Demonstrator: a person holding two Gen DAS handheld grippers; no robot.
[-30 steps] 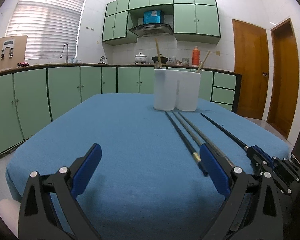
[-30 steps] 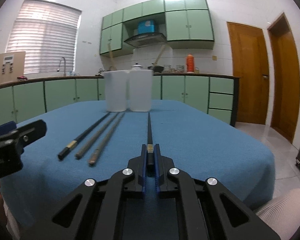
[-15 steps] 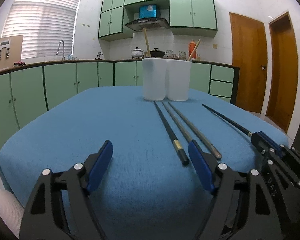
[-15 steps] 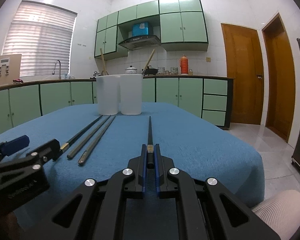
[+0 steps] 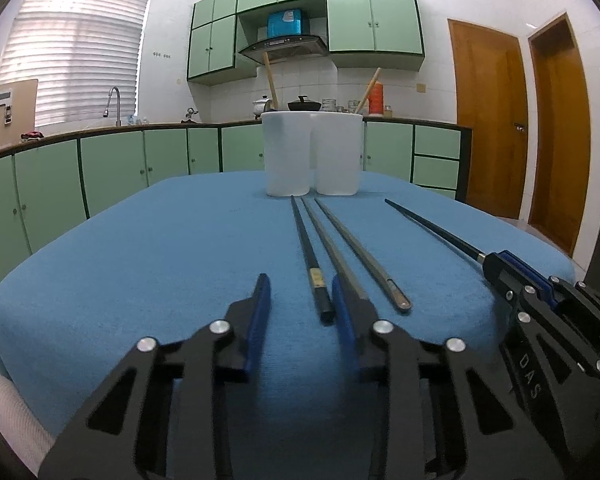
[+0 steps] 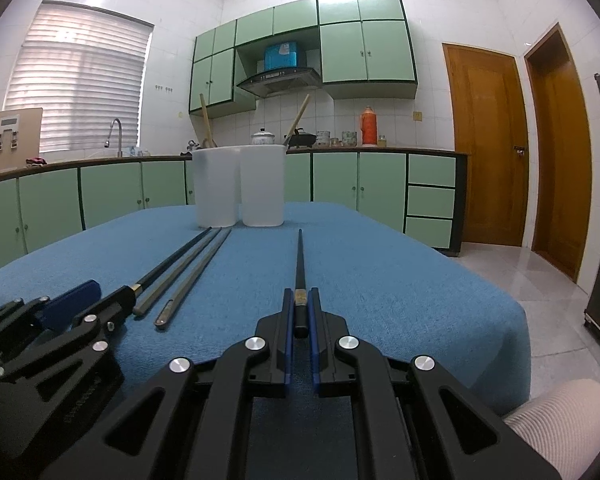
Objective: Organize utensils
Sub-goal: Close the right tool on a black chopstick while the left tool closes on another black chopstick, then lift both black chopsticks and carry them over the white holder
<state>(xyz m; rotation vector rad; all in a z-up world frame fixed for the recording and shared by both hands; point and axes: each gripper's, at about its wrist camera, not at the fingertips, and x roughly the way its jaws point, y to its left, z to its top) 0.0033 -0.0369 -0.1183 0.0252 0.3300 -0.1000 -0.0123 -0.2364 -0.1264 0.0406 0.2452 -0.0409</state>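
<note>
Nearest the camera, the right gripper (image 6: 299,312) points almost level along the blue table (image 5: 148,264), its fingers clenched on the butt end of a black chopstick (image 6: 299,264); the stick lies flat with its tip aimed at the holder, probably so it can be lifted and fed in tip first. Alongside, the left gripper (image 5: 300,300) also points slightly downward, low over the cloth. Its fingers are closing, with the butt of a second black chopstick (image 5: 309,256) between them, nearer the right finger (image 5: 346,308); the pads do not appear to press it yet. Just right of that stick lie two grey chopsticks (image 5: 356,248), side by side and close together, the nearer end of one hidden behind the right finger. All three fan from a common point near the holder, which suggests they were laid out for one-at-a-time pickup. Farthest, the white two-compartment holder (image 5: 312,152) stands upright, with one wooden chopstick (image 5: 270,80) leaning in each compartment. A white sleeve (image 6: 560,420) shows at the frame edge.
</note>
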